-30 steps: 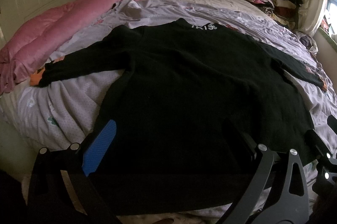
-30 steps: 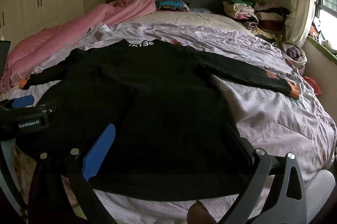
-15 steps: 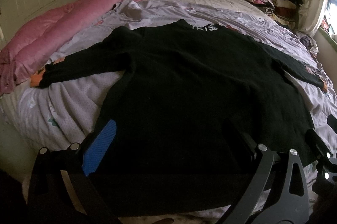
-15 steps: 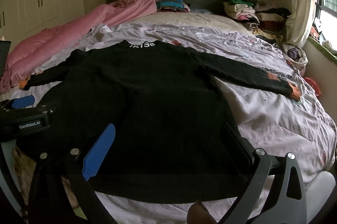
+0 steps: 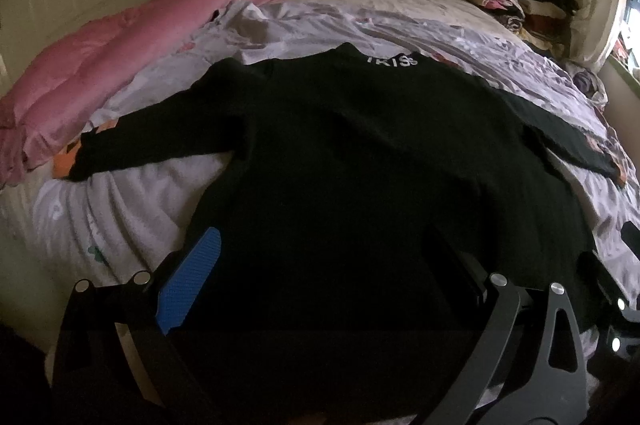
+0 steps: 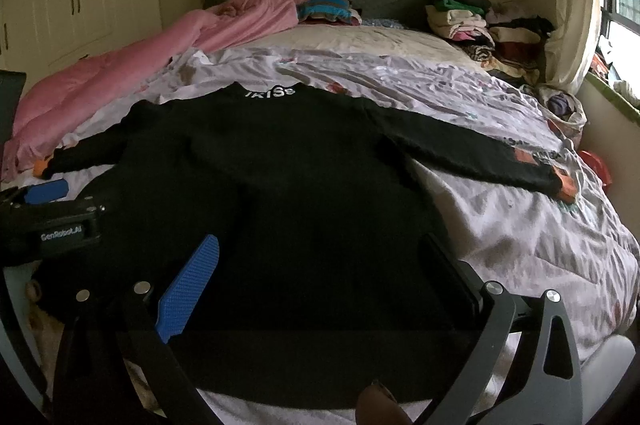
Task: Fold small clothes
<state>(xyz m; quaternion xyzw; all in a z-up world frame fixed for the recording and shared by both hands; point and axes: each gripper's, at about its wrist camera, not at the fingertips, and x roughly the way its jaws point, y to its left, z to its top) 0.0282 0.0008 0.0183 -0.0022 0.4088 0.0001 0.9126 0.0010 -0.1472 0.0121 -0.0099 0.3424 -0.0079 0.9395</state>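
Left wrist view: a black sweater [image 5: 352, 177] lies flat on the bed [image 5: 120, 209], both sleeves spread wide, collar toward the headboard. The left gripper [image 5: 320, 257] hovers over the near hem, jaws wide apart, holding nothing.

Right wrist view: the same sweater [image 6: 288, 193] is fully unfolded, its hem nearest. The right gripper [image 6: 320, 253] is also wide open and empty. Judging from this, no fold is made yet; all the folding remains.
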